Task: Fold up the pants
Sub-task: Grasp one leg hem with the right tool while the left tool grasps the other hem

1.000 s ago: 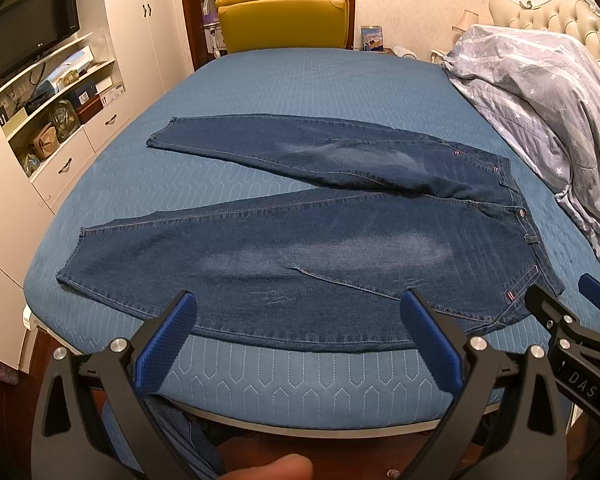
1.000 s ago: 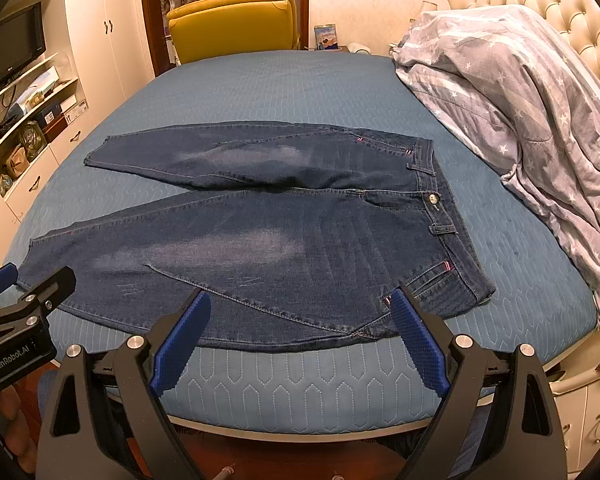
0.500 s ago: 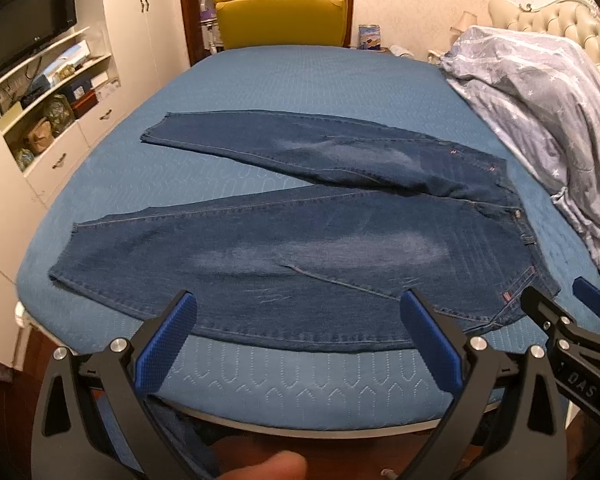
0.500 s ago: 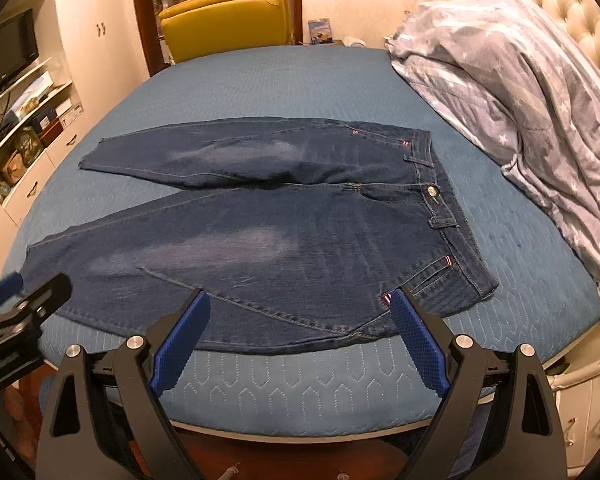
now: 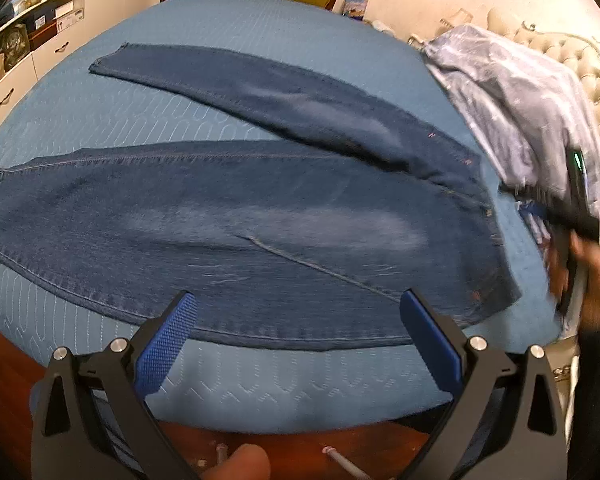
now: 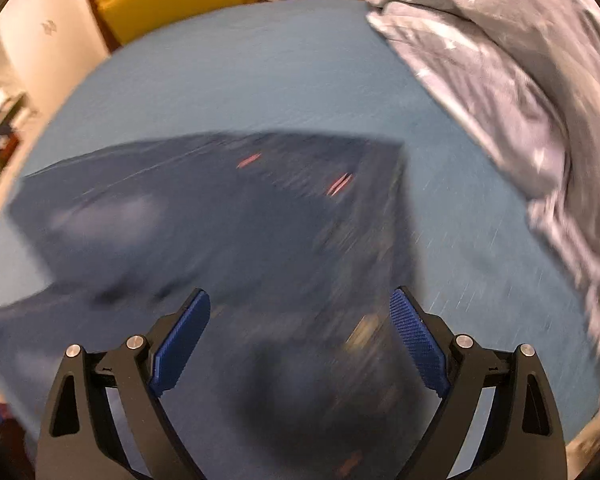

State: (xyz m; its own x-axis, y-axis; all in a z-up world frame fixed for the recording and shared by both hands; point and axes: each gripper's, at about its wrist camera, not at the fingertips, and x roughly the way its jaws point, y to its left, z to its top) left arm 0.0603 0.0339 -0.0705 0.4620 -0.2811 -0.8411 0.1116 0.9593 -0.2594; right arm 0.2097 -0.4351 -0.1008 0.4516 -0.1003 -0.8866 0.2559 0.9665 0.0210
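Dark blue denim pants [image 5: 240, 216] lie lengthwise left-to-right; wide-open right gripper [image 6: 300, 336] nearest waistband, wide-open left gripper [image 5: 296, 336] facing near leg's mid-length.

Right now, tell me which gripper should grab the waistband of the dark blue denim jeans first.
Right. The right gripper hovers open above the waistband end of the dark blue denim jeans; the left gripper sits open near the leg's long edge.

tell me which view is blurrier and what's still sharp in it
Right wrist view: heavy motion smear over the jeans and duvet, only the right claw crisp. Left wrist view: mostly sharp, fisheye-bent bed, blur just at the hand.
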